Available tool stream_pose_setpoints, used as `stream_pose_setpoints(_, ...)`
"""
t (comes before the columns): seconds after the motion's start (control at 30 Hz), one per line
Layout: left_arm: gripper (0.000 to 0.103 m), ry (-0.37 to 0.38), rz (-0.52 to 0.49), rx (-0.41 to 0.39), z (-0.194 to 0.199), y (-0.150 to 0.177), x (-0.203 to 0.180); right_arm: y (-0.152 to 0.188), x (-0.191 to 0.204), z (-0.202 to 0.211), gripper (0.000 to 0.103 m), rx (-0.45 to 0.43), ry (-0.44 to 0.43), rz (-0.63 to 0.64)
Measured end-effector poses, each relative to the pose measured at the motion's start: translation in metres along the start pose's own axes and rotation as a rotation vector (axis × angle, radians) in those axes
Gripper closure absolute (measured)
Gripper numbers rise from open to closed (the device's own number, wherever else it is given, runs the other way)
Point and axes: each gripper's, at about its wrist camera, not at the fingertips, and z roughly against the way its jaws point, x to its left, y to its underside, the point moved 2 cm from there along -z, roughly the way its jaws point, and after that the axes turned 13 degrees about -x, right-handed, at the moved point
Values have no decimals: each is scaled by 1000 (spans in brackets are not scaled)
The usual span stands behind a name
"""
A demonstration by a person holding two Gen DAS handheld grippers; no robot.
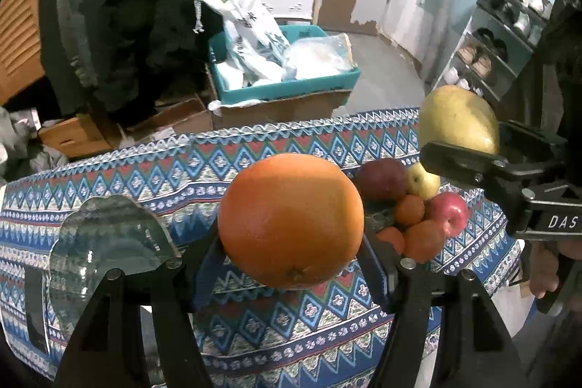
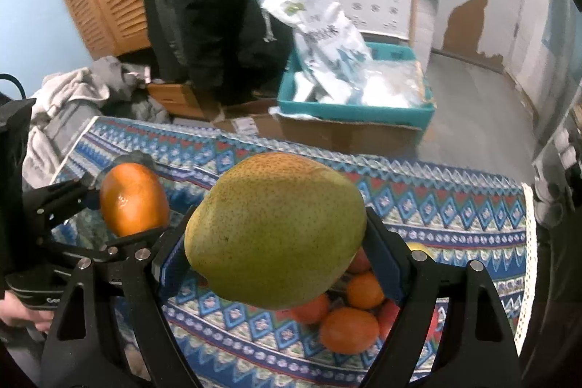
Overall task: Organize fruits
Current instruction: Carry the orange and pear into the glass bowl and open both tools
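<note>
Left gripper [image 1: 291, 253] clamping orange [image 1: 291, 220], right gripper [image 2: 276, 264] clamping pear [image 2: 274, 230], glass dish [image 1: 105, 242] only in left view

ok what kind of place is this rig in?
Most likely a lived-in home, a cluttered spare room or entryway rather than a lab. Clues: a shoe rack against the wall, a patterned tablecloth on the table, and cardboard boxes and a laundry heap on the floor.
</note>
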Motion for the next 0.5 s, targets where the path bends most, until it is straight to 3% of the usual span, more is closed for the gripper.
stream_pose_setpoints(0.5, 34, -76, 111, -37, 39, 9, 79, -18, 79, -33, 20, 23, -106, 74)
